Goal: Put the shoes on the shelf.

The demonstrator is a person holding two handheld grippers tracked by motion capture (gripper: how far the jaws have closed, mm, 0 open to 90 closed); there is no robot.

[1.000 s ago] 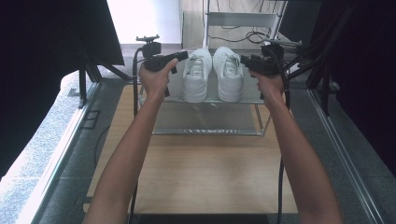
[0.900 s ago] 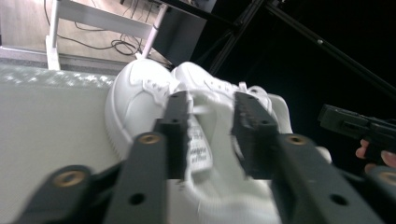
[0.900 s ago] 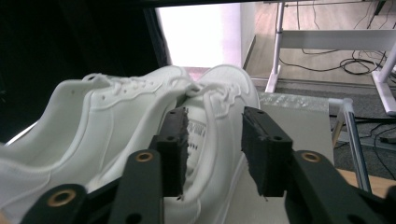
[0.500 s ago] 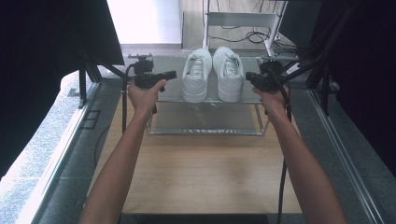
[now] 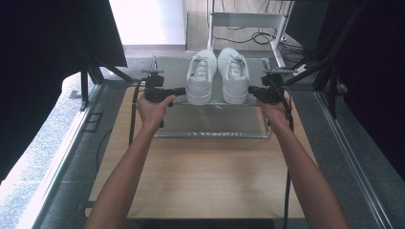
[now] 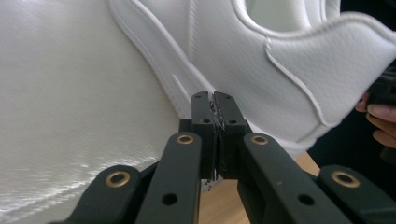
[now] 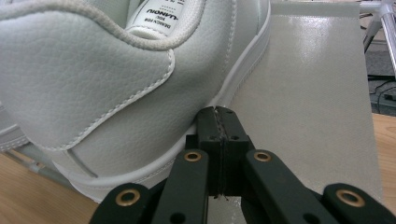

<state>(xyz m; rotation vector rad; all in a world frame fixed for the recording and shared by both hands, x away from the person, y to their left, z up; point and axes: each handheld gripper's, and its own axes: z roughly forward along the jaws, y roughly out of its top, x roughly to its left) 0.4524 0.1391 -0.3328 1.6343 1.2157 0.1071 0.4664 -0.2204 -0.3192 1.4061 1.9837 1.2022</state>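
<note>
Two white sneakers stand side by side on a pale glossy tray (image 5: 215, 121), toes away from me: the left sneaker (image 5: 200, 76) and the right sneaker (image 5: 234, 74). My left gripper (image 5: 180, 90) lies level at the left sneaker's heel side and points inward. Its jaws (image 6: 214, 100) are shut with nothing between them, just short of the sneaker's side (image 6: 289, 60). My right gripper (image 5: 251, 89) mirrors it at the right sneaker's heel. It too is shut and empty (image 7: 217, 114), its tips by the sole of that sneaker (image 7: 93, 79).
The tray sits at the far end of a wooden table (image 5: 205, 176). A metal stand with cables (image 5: 248, 21) is behind it, and dark frames and panels flank both sides. The other hand's fingers (image 6: 378, 121) show past the heel.
Both hands have come down and nearer to me, from beside the sneakers' middles to their heels. The sneakers have not moved.
</note>
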